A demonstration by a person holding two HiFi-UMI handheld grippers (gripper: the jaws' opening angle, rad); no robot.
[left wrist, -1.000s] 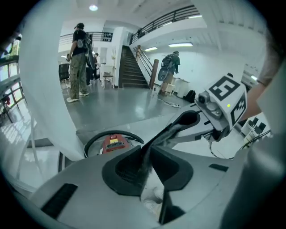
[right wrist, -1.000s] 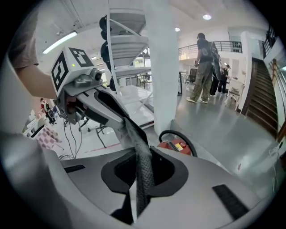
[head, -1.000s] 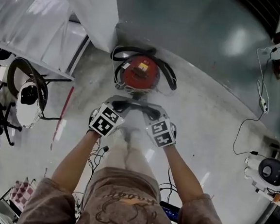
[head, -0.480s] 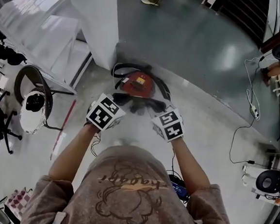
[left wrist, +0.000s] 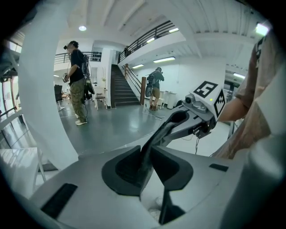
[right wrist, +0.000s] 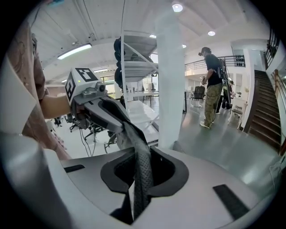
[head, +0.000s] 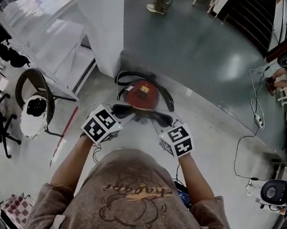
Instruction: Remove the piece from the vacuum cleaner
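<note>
A red round vacuum cleaner [head: 143, 92] stands on the floor with a black hose [head: 123, 77] looped round it. Above it a dark mesh strip [head: 142, 115] stretches between my two grippers. My left gripper [head: 119, 113] is shut on its left end and my right gripper [head: 165, 122] on its right end. In the left gripper view the strip [left wrist: 157, 136] runs from my left gripper's [left wrist: 144, 167] jaws up to the right gripper [left wrist: 182, 118]. In the right gripper view the strip [right wrist: 142, 154] leaves my right gripper [right wrist: 140, 176] toward the left gripper [right wrist: 106, 111].
A white pillar [head: 99, 23] rises just behind the vacuum cleaner, with white shelving [head: 43, 33] to its left. A round black frame holding a white device [head: 34, 108] stands at the left. Cables [head: 255, 116] trail over the floor at the right. A person [left wrist: 76, 80] stands farther off.
Both grippers have risen away from the vacuum cleaner and moved apart, carrying the dark strip between them. The head view has lifted, so the vacuum cleaner looks smaller.
</note>
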